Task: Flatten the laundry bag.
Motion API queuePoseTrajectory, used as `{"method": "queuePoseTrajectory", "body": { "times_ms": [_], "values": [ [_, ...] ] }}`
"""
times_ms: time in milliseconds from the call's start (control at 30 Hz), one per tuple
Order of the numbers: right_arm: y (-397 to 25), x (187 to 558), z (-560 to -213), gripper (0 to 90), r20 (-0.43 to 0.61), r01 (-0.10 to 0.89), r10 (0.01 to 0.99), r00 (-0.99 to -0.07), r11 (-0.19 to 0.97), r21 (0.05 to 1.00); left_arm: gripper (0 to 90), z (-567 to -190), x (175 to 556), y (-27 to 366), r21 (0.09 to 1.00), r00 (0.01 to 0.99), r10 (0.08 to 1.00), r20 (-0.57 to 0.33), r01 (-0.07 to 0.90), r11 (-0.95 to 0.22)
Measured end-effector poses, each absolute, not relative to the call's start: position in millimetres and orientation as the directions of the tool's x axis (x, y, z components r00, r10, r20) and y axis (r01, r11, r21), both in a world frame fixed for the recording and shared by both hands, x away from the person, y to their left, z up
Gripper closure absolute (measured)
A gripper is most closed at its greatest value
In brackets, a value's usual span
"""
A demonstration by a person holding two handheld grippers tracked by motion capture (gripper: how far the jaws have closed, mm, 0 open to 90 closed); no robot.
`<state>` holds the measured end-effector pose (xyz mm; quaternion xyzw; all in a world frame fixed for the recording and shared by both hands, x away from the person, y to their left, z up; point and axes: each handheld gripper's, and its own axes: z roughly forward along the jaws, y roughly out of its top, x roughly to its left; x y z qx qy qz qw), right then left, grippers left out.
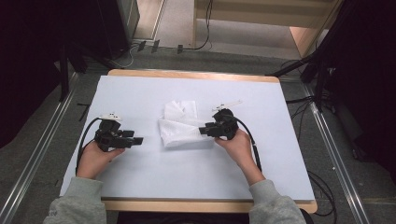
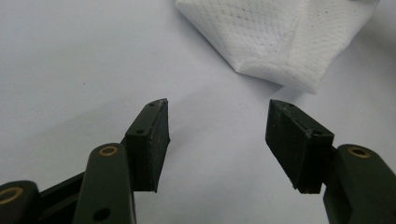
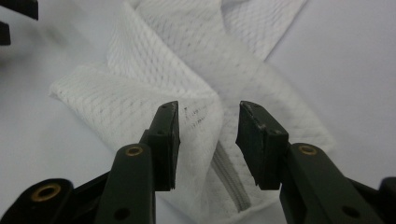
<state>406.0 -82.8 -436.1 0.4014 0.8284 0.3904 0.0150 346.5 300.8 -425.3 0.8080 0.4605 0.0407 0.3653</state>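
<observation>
A crumpled white mesh cloth (image 1: 180,126) lies mid-table on the white cover (image 1: 140,93). My right gripper (image 1: 203,130) sits at the cloth's right edge. In the right gripper view it (image 3: 209,109) is open, its jaws straddling a raised fold of the cloth (image 3: 154,79), and a grey seam (image 3: 229,177) runs below between them. My left gripper (image 1: 135,141) rests to the cloth's left, pointing toward it. In the left gripper view it (image 2: 218,105) is open over the bare cover, with a cloth corner (image 2: 280,37) a short way ahead.
The wooden table edge (image 1: 196,74) borders the white cover. Grey floor with metal rails (image 1: 37,154) runs along both sides. Dark stands (image 1: 322,65) and cables (image 1: 322,186) are at the back right and right. Bare cover lies in front of the cloth.
</observation>
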Motion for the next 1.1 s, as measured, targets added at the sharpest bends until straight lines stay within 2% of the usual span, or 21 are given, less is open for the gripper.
{"method": "queuePoseTrajectory", "body": {
  "times_ms": [167, 300, 333, 400, 567, 767, 1100],
  "values": [
    [-75.6, 397.4, -454.2, 58.9, 0.302, 0.676, 0.666, -0.682, 0.417, 0.607, 40.5, -424.9, 346.4, 301.5, 0.630, 0.571, 0.774, -0.272, 0.714, -0.305],
    [-70.6, 394.7, -459.4, 63.3, 0.300, 0.676, 0.659, -0.690, 0.440, 0.591, 40.5, -424.9, 346.8, 300.6, 0.632, 0.570, 0.775, -0.272, 0.714, -0.303],
    [-67.5, 393.2, -460.6, 68.5, 0.286, 0.670, 0.658, -0.697, 0.455, 0.586, 40.5, -424.9, 346.9, 300.5, 0.632, 0.573, 0.774, -0.270, 0.712, -0.307],
    [-62.7, 389.5, -459.8, 85.1, 0.250, 0.638, 0.643, -0.724, 0.484, 0.599, 40.5, -424.5, 346.9, 300.3, 0.634, 0.574, 0.772, -0.274, 0.711, -0.304],
    [-59.3, 383.0, -449.4, 88.0, 0.233, 0.603, 0.629, -0.741, 0.473, 0.642, 40.5, -424.4, 347.2, 301.0, 0.634, 0.571, 0.774, -0.274, 0.712, -0.301],
    [-41.9, 369.4, -431.4, 88.8, 0.251, 0.541, 0.560, -0.789, 0.442, 0.715, 40.9, -421.1, 346.0, 300.6, 0.645, 0.571, 0.775, -0.271, 0.705, -0.295],
    [-1.3, 354.0, -432.4, 88.9, 0.230, 0.481, 0.490, -0.841, 0.481, 0.733, 41.4, -416.9, 344.5, 301.3, 0.656, 0.572, 0.777, -0.263, 0.696, -0.291]
  ]
}}
